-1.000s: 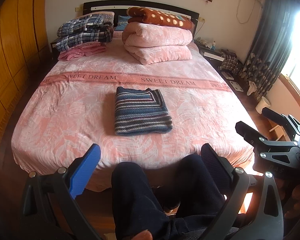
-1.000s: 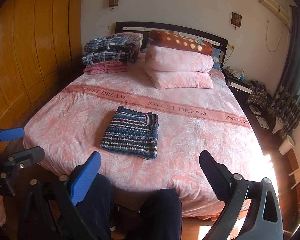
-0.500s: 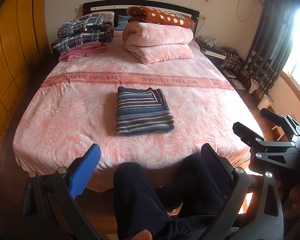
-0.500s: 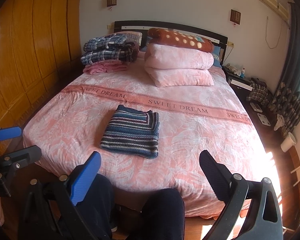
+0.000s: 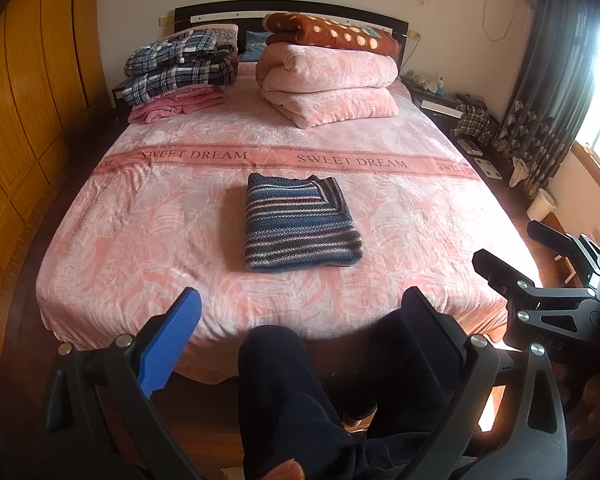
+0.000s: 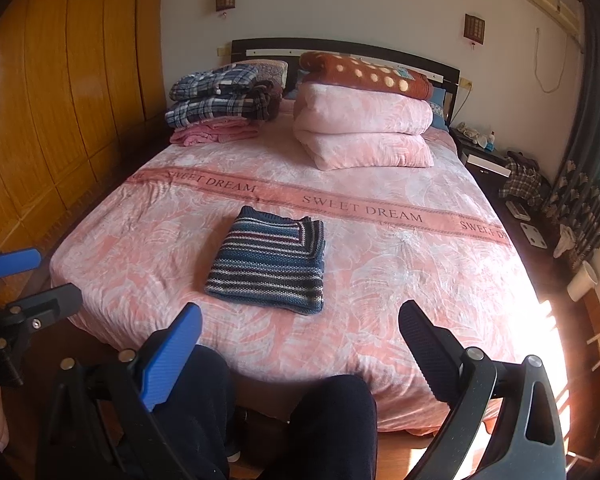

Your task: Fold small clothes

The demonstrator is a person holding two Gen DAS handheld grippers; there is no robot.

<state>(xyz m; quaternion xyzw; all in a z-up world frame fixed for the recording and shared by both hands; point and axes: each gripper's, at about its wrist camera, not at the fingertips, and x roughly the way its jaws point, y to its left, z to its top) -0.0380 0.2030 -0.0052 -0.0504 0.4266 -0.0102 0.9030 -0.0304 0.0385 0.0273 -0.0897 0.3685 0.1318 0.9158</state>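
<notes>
Striped sweater (image 5: 300,226) lies folded mid-bed (image 5: 148,240), unchanged over the last second. Left gripper (image 5: 300,324) and right gripper (image 6: 300,328) hang back past the foot edge, fingers apart, empty. Fold looks finished.

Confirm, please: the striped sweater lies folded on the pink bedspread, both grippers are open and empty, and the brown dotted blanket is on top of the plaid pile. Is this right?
Not quite. The brown dotted blanket lies on the folded pink quilt, not on the plaid pile; the right wrist view shows this. The striped sweater is folded on the bedspread, and the left gripper and right gripper are open and empty.
</notes>
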